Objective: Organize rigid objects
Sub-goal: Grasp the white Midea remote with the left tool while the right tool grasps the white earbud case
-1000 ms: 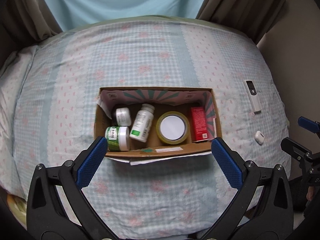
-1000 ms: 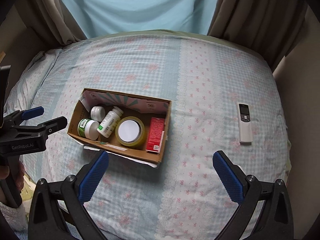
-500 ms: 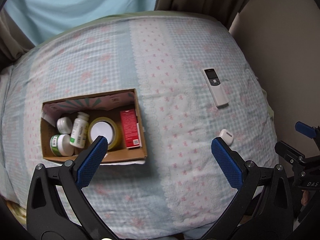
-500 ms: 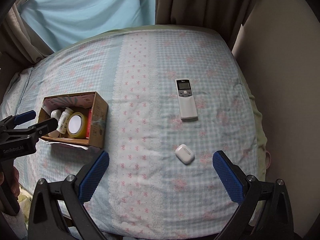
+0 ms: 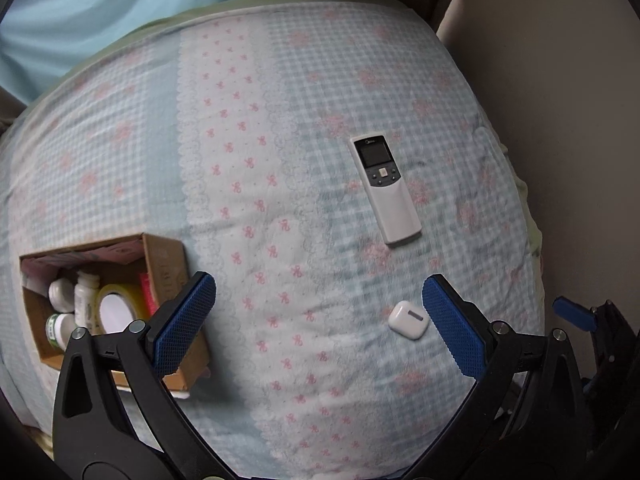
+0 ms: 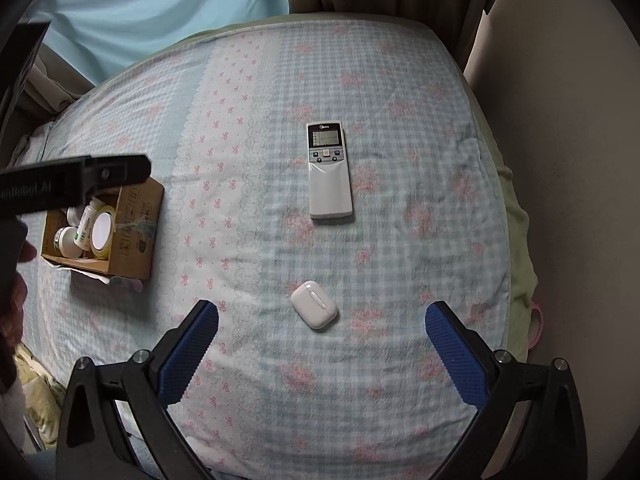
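Both tools hang above a bed covered in a blue-and-pink checked bedspread (image 6: 400, 80). The right gripper (image 6: 322, 338) has its blue-padded jaws spread wide and holds nothing; a white earbud case (image 6: 314, 309) lies on the cloth between and just beyond its fingertips. A white remote control (image 6: 329, 169) lies face up farther on, apart from the case. The left gripper (image 5: 320, 308) is likewise spread wide and empty. A cardboard box (image 5: 164, 268) sits at the left of the bed, holding a roll of yellow tape (image 5: 116, 308), a white bottle (image 5: 85, 300), two small jars and a red carton (image 5: 147, 300).
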